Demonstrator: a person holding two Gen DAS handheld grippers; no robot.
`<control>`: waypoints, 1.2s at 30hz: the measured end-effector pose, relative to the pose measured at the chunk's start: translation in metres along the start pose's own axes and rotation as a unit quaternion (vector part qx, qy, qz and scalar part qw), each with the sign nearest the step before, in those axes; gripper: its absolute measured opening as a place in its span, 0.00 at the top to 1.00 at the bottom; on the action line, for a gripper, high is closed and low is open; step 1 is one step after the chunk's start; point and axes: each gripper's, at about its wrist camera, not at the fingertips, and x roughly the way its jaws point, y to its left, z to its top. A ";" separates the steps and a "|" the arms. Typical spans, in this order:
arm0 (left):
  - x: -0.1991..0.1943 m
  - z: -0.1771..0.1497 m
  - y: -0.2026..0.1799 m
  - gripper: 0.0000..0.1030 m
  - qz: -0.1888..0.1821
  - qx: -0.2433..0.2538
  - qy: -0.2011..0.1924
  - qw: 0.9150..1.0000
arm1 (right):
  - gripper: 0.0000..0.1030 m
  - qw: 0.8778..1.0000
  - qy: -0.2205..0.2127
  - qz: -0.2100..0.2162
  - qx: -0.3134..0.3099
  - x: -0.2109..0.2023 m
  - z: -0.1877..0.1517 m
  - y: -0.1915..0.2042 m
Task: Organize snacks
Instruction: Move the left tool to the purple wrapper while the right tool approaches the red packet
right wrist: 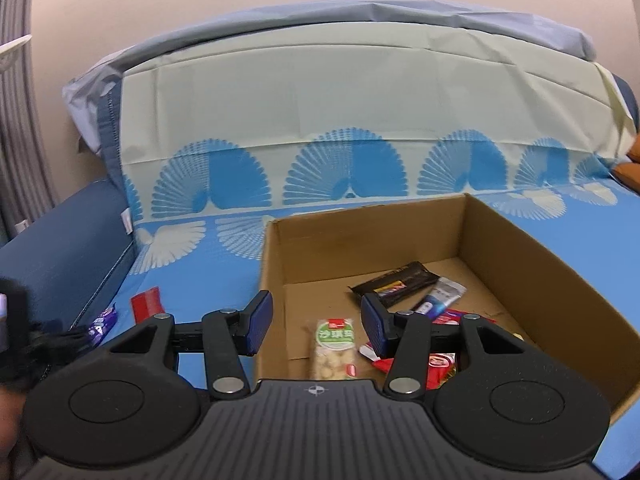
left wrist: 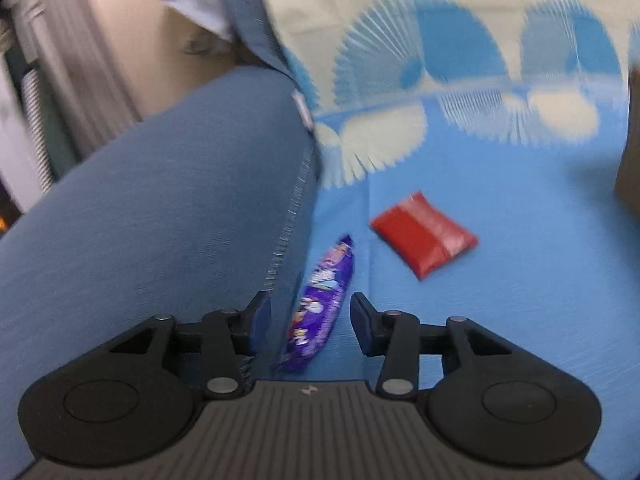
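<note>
A: We log the setting first. The sofa (right wrist: 60, 240) carries a blue cover (right wrist: 208, 264) with fan prints. On the seat stands an open cardboard box (right wrist: 520, 248), its near wall cut off by the right camera's frame.

B: Agreed. We see the armrest (left wrist: 152, 208) filling the left of the left wrist view, with the box edge (left wrist: 628, 168) just showing at far right.

A: Grippers next. The left gripper (left wrist: 310, 320) points down at a slant along the seam between armrest and seat. Its fingers stand moderately apart and press on nothing; the view is blurred.

B: The right gripper (right wrist: 316, 320) tilts down over the box's near left corner: left finger (right wrist: 260, 316) outside the wall, right finger (right wrist: 374, 324) over the inside. A middling gap, nothing held.

A: Snacks. The purple packet (left wrist: 320, 304) lies on the seat against the armrest, seen between the left fingers but untouched. The red packet (left wrist: 424, 234) lies flat on the cover, near it and further out.

B: Both also show in the right view, left of the box: purple (right wrist: 102, 320), red (right wrist: 146, 300).

A: In the box we note a green-labelled nut bag (right wrist: 334, 344), a black packet (right wrist: 396, 282), a white-blue sachet (right wrist: 440, 298) touching it, and red wrappers (right wrist: 440, 362) partly hidden by the right finger.
</note>
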 end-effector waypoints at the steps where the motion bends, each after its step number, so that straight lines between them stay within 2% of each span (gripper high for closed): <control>1: 0.010 0.000 -0.006 0.45 0.002 0.013 0.013 1.000 | 0.50 1.000 0.000 0.002 -0.003 0.001 0.000 0.001; 2: 0.019 -0.001 -0.008 0.45 0.007 0.017 0.024 1.000 | 0.50 1.000 0.001 0.003 -0.004 0.002 0.000 0.001; 3: 0.021 -0.004 -0.008 0.45 0.013 0.011 0.018 1.000 | 0.50 1.000 0.002 0.004 -0.005 0.003 -0.001 0.001; 4: 0.022 -0.005 -0.006 0.53 0.012 0.004 0.017 1.000 | 0.50 1.000 0.004 0.004 -0.006 0.005 -0.001 0.001; 5: 0.023 -0.005 -0.001 0.77 0.001 -0.007 0.023 1.000 | 0.50 1.000 0.008 0.005 -0.006 0.006 -0.002 0.002; 6: 0.023 -0.004 0.005 0.84 -0.008 -0.021 0.033 0.999 | 0.50 1.000 0.011 0.007 -0.005 0.008 -0.003 0.002; 8: 0.016 -0.008 0.019 0.85 -0.024 -0.053 0.040 0.997 | 0.50 1.000 0.014 0.011 -0.009 0.009 -0.004 0.007; 12: -0.024 -0.034 0.046 0.84 -0.063 -0.136 0.060 0.987 | 0.50 0.999 0.013 0.028 -0.029 0.009 -0.007 0.019; 13: -0.036 -0.043 0.048 0.81 -0.066 -0.155 0.066 0.983 | 0.50 0.999 0.013 0.032 -0.034 0.009 -0.008 0.022; 15: -0.052 -0.064 0.051 0.63 -0.077 -0.206 0.081 0.972 | 0.50 0.998 0.012 0.043 -0.044 0.006 -0.012 0.029; 17: -0.063 -0.084 0.050 0.54 -0.091 -0.245 0.076 0.962 | 0.50 0.997 0.011 0.053 -0.058 0.003 -0.015 0.037; 21: -0.073 -0.080 0.037 0.48 -0.104 -0.215 0.020 0.971 | 0.50 0.994 0.002 0.074 -0.078 -0.006 -0.022 0.050; 23: -0.067 -0.075 0.035 0.46 -0.084 -0.201 0.001 0.976 | 0.50 0.993 -0.001 0.083 -0.087 -0.010 -0.026 0.055; 24: -0.062 -0.076 0.038 0.46 -0.080 -0.211 0.007 0.974 | 0.50 0.992 -0.002 0.086 -0.091 -0.011 -0.028 0.057; 26: -0.052 -0.080 0.044 0.46 -0.097 -0.244 0.027 0.965 | 0.50 0.990 -0.002 0.096 -0.100 -0.012 -0.032 0.060; 28: -0.052 -0.079 0.046 0.45 -0.103 -0.256 0.024 0.961 | 0.50 0.988 0.002 0.106 -0.108 -0.013 -0.033 0.064; 31: -0.048 -0.077 0.052 0.41 -0.126 -0.286 0.018 0.950 | 0.46 0.986 0.016 0.118 -0.115 -0.009 -0.028 0.073; 34: -0.049 -0.080 0.055 0.45 -0.124 -0.293 0.021 0.948 | 0.44 0.983 0.037 0.134 -0.118 0.009 -0.016 0.093; 36: -0.043 -0.078 0.052 0.54 -0.113 -0.283 0.026 0.952 | 0.40 0.980 0.057 0.155 -0.114 0.033 -0.003 0.112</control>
